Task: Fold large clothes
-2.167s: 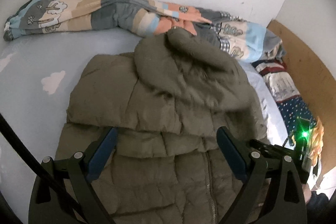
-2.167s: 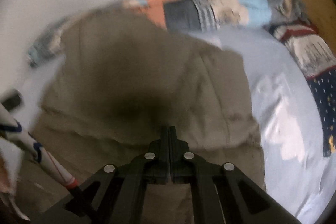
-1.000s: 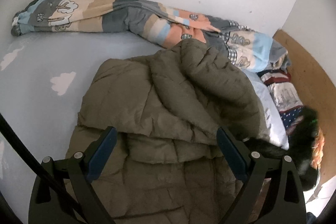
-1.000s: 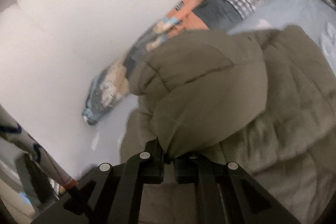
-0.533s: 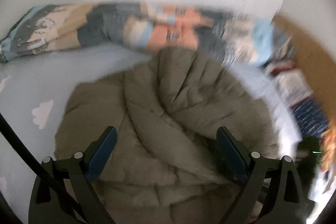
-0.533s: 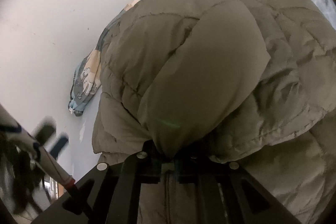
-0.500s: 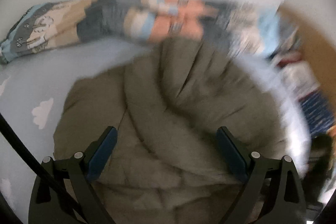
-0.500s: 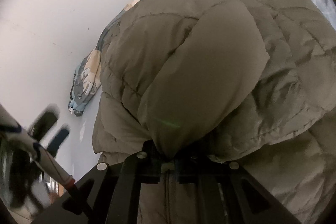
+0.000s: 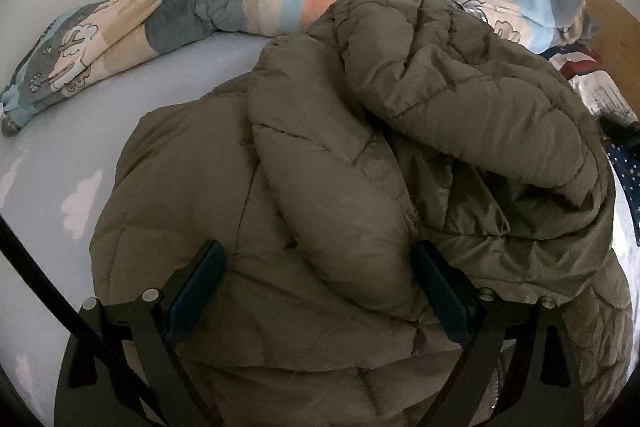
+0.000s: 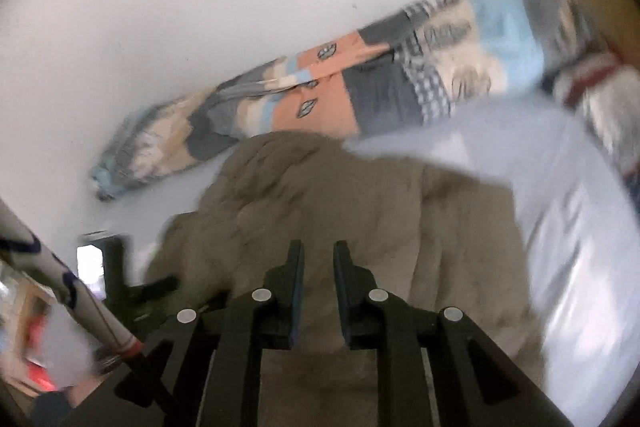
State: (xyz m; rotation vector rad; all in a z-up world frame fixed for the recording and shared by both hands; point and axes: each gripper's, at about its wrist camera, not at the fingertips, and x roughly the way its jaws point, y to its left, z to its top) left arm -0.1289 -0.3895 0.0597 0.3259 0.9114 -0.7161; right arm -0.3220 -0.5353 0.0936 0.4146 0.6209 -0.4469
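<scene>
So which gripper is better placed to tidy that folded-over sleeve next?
Left, probably. The left gripper hangs wide open directly over the sleeve lying across the jacket. The right gripper, jaws slightly parted and empty, is blurred by motion.

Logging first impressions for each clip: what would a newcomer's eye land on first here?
The bulky olive puffer jacket heaped on the pale blue bed sheet, one part folded over its middle. Behind it, a colourful patchwork blanket lies bunched along the white wall. The left gripper hovers wide open over the jacket; the right gripper is slightly open, holding nothing.
</scene>
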